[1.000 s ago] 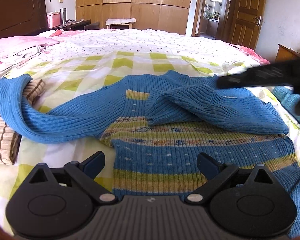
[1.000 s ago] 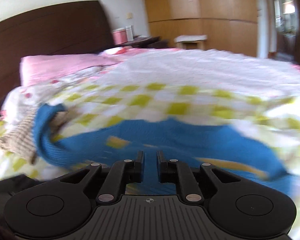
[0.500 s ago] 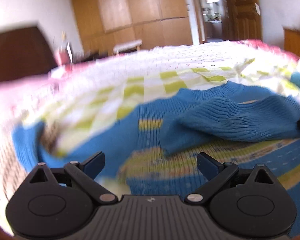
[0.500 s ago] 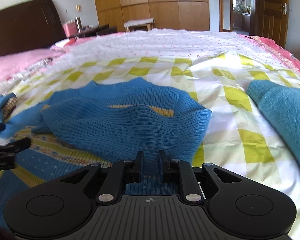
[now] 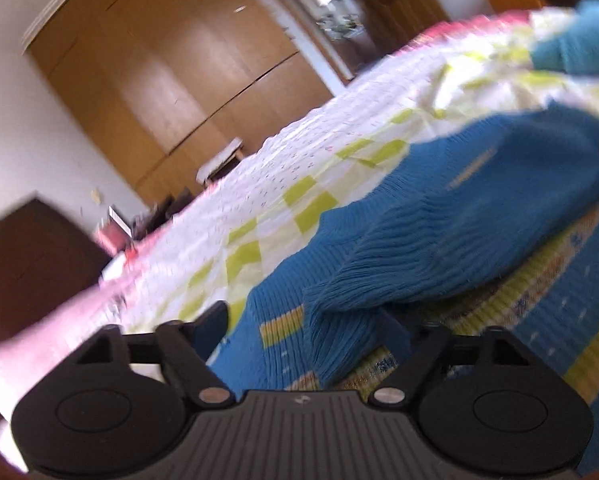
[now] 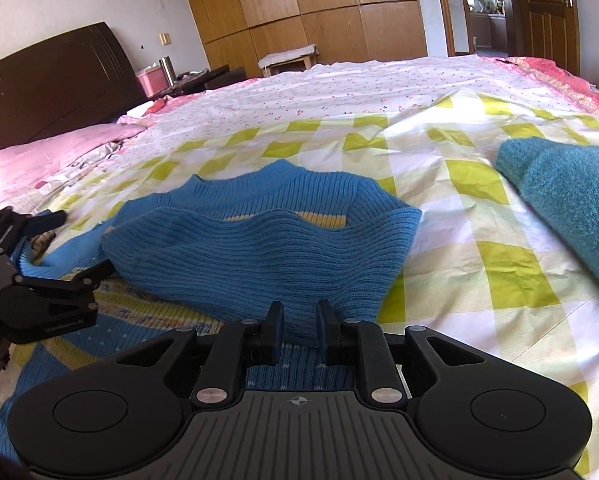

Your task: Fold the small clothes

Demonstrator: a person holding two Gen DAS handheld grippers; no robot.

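Two black grippers are in our hands, low over a bed. Nearest us, the right gripper [image 6: 299, 330] has its jaws drawn close together with a narrow gap, and the hem of a folded-over sleeve of the blue knit sweater [image 6: 259, 252] lies in that gap; we cannot tell whether the pads press on it. The left gripper [image 5: 305, 334], rolled to one side, has its jaws set wide and closing, with the cuff end of that blue sleeve between them but not pinched. The sweater lies spread on the yellow-and-white checked sheet [image 6: 479, 248] at the near edge of the bed, its striped body underneath, its neckline farther from us. A teal towel-like cloth [image 6: 571, 200] lies toward the bed's right edge. Beyond, we see a pink pillow [image 6: 51, 156], a dark headboard [image 6: 55, 80] and wooden wardrobes [image 6: 319, 8].
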